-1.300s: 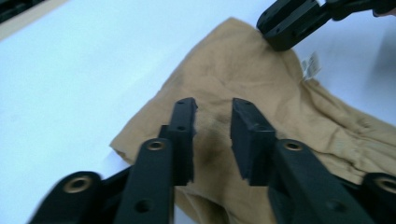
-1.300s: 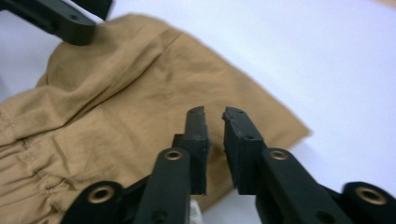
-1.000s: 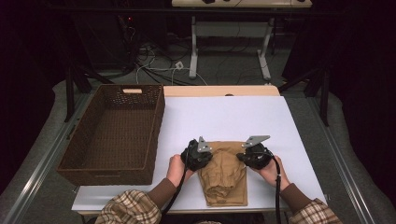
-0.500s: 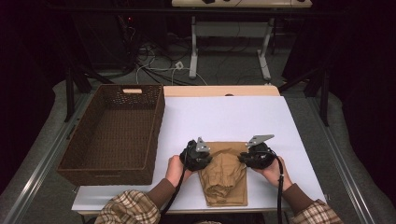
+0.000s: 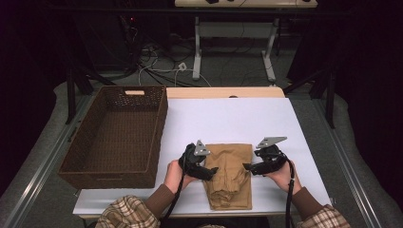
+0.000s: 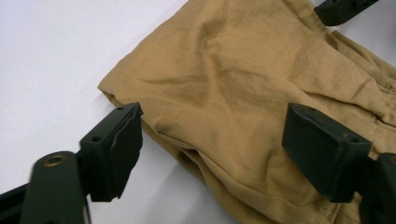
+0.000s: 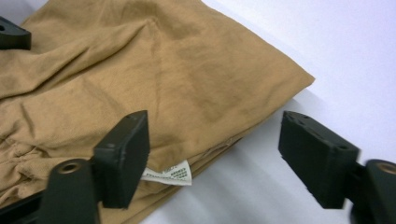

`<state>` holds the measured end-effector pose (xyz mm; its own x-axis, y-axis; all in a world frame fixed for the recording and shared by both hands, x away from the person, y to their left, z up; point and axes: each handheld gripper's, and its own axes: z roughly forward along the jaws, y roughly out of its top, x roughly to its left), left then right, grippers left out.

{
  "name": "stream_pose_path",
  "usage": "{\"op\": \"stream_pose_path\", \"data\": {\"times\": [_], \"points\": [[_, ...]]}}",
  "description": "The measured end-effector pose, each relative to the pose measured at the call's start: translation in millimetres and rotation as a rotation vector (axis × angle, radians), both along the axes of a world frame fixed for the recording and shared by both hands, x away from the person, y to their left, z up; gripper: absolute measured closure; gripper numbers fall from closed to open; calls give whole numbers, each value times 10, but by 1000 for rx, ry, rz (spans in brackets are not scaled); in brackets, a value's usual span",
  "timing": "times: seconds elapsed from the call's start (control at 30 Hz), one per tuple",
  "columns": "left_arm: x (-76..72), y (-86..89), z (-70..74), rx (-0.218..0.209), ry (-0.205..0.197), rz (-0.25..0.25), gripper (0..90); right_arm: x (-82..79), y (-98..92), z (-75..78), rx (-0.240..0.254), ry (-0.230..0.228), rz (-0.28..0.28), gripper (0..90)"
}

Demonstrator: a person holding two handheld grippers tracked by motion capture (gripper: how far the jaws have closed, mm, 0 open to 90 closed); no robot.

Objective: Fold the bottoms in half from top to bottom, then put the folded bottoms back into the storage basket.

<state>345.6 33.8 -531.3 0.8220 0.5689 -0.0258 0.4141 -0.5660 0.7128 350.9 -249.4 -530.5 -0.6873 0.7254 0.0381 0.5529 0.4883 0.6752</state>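
Observation:
A folded tan garment [image 5: 229, 176] lies on the white table [image 5: 228, 121] near its front edge. My left gripper [image 5: 210, 172] is at the garment's left side and my right gripper [image 5: 249, 167] at its right side, tips pointing inward. In the left gripper view the left gripper [image 6: 217, 149] is open, its jaws straddling the folded edge of the garment [image 6: 233, 88]. The right gripper [image 7: 219, 156] is open too, its jaws either side of the garment's [image 7: 163, 79] corner, where a white label [image 7: 168, 175] sticks out between layers.
A large brown wicker basket [image 5: 159, 137] stands on the left part of the table, close to my left hand. Bare white tabletop stretches behind the garment. Beyond the far edge are table legs and cables on the floor.
Both grippers have shifted slightly toward the person along the garment's sides, the right one also a little outward. The garment lies as before.

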Motion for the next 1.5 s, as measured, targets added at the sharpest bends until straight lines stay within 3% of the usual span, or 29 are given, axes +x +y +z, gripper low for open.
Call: {"op": "stream_pose_path", "data": {"times": [0.3, 0.73, 1.27, 1.5], "points": [[-18, -4, -3, 7, 7, 8, 150, 3, -4, -5, 3, 7, 1, 172], [-18, -24, -42, 34, 32, 30, 129, 10, -4, -19, -5, 21, 0, 164], [13, -55, -139, 78, 122, 55, 146, -6, 89, -101, -30, 84, 11, 183], [38, -47, -186, 72, 172, 57, 169, -8, 108, -132, -37, 117, 20, 236]]}}
